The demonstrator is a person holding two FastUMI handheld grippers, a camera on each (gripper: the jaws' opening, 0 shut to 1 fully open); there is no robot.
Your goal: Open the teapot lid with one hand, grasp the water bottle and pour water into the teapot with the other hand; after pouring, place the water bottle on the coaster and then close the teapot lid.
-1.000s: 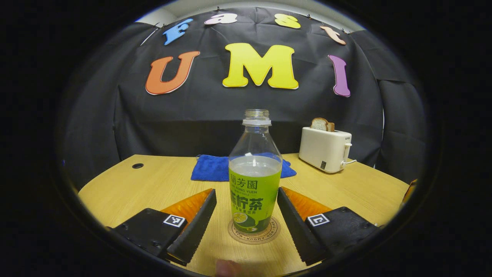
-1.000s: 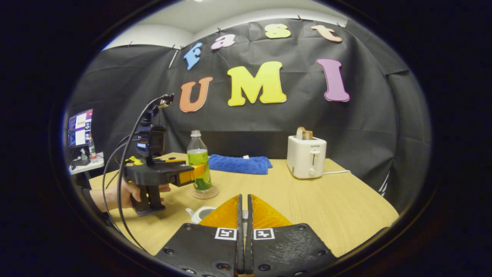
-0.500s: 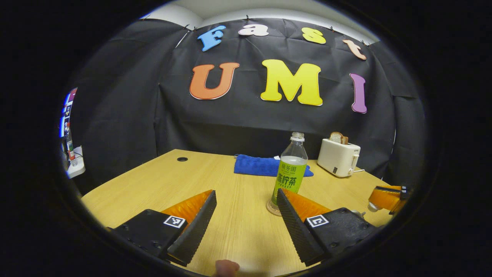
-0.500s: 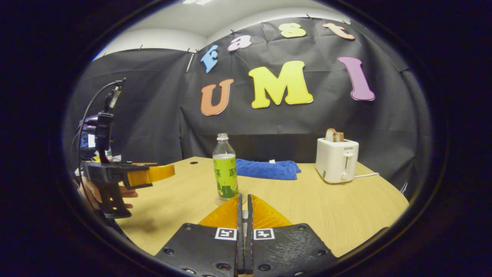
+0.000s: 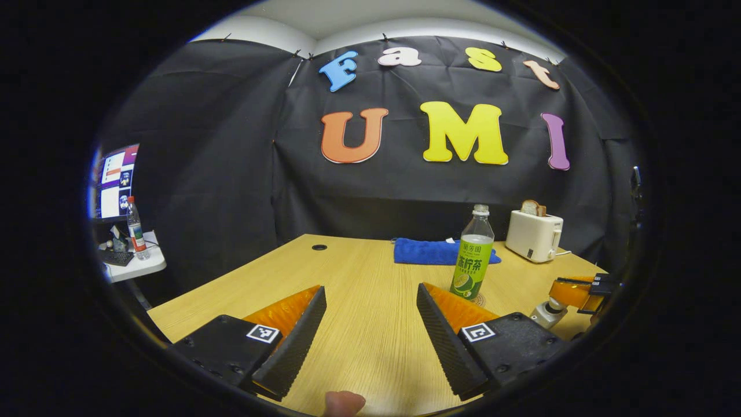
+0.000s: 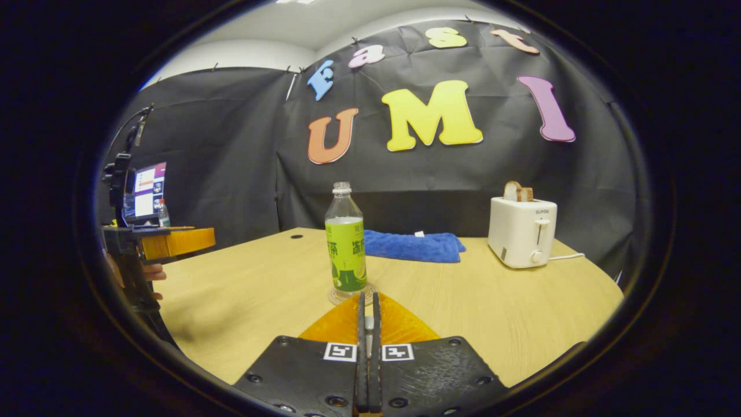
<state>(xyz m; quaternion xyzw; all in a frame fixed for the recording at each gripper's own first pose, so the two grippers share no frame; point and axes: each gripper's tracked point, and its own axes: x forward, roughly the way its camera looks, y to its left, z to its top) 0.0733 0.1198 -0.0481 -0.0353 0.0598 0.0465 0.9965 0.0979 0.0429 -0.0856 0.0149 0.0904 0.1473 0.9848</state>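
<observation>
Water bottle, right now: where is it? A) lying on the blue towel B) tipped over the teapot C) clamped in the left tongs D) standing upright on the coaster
D: the water bottle stands upright on the coaster, with the open left tongs off to one side and not touching it.

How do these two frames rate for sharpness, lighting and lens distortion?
Left gripper view: sharp, evenly lit, the table edge bowed by the fisheye; a fingertip at the bottom is blurred. Right gripper view: sharp on the water bottle and toaster; soft shadow under the left tool.
</observation>
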